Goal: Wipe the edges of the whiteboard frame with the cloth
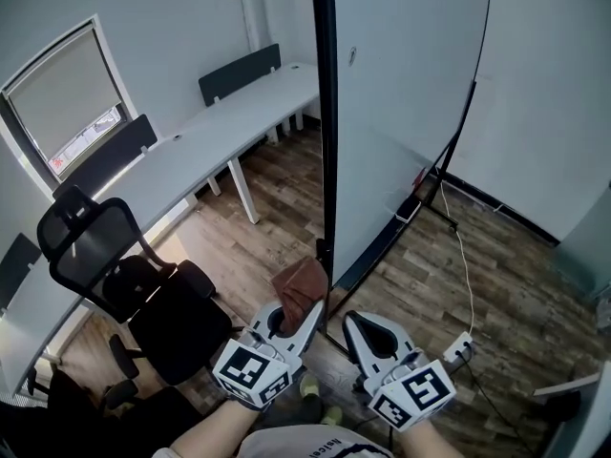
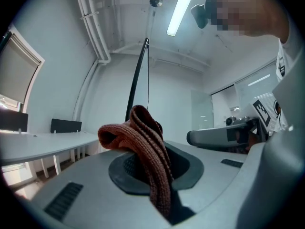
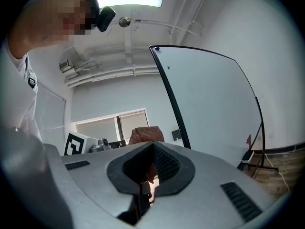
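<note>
Head view: your left gripper (image 1: 294, 321) is clamped on the brown cloth (image 1: 300, 286), which bunches up above the jaw tips. The cloth sits just beside the lower end of the whiteboard frame's black vertical edge (image 1: 325, 141); whether it touches the edge cannot be told. Your right gripper (image 1: 368, 334) is near the left one, on the board-face side of that edge, low by the board's foot. The office chair (image 1: 119, 275) stands near your left side. The long white desk (image 1: 220, 132) runs along the wall behind it. On the right, the wood floor (image 1: 516, 294) lies open apart from a white cable (image 1: 465, 265) that leads to a power strip (image 1: 459, 347).

Left gripper view: the jaws are closed on the cloth (image 2: 143, 144). One fold hangs down between the pads and a loop stands above them. The frame edge (image 2: 137, 78) rises straight behind the cloth. The desk (image 2: 43, 144) is off to the left.

Right gripper view: the jaws are together with nothing in them. The whiteboard (image 3: 214, 109) fills the right half, its dark frame edge (image 3: 170, 97) curving up beyond the jaw tips. The cloth (image 3: 145, 134) shows just past the jaw tips, left of that edge.
</note>
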`<state>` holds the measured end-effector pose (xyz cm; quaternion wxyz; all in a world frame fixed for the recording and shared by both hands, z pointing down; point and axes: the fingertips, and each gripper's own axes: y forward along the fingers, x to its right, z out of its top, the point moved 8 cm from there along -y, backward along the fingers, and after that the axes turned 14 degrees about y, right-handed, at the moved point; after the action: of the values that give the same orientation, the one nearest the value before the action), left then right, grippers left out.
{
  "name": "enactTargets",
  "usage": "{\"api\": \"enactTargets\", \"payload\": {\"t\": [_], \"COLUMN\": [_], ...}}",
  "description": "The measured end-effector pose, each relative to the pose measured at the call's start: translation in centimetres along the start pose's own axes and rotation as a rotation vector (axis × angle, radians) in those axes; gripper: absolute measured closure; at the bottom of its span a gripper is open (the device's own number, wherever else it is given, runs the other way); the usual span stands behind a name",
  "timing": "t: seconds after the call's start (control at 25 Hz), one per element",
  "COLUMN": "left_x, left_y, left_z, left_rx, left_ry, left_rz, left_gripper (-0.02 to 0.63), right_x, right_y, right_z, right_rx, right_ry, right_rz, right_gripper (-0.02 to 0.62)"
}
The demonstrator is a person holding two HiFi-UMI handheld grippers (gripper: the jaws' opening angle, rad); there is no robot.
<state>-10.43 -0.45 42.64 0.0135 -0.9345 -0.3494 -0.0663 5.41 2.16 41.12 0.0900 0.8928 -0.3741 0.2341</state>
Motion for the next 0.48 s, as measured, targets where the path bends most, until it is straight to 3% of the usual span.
{"api": "enactTargets", "payload": {"t": [0.48], "left_x": [-5.8], "left_y": [6.5], "left_z": [-1.7], "left_rx": [0.001], "left_ry": [0.062], "left_rz": [-0.034], "left_gripper": [0.545], "right_x": [3.2], "right_y": [5.8], "right_z": [2.9], "right_rx": [0.016], "right_ry": [-0.047], "right_rz": [-0.087], "right_gripper": [0.592]}}
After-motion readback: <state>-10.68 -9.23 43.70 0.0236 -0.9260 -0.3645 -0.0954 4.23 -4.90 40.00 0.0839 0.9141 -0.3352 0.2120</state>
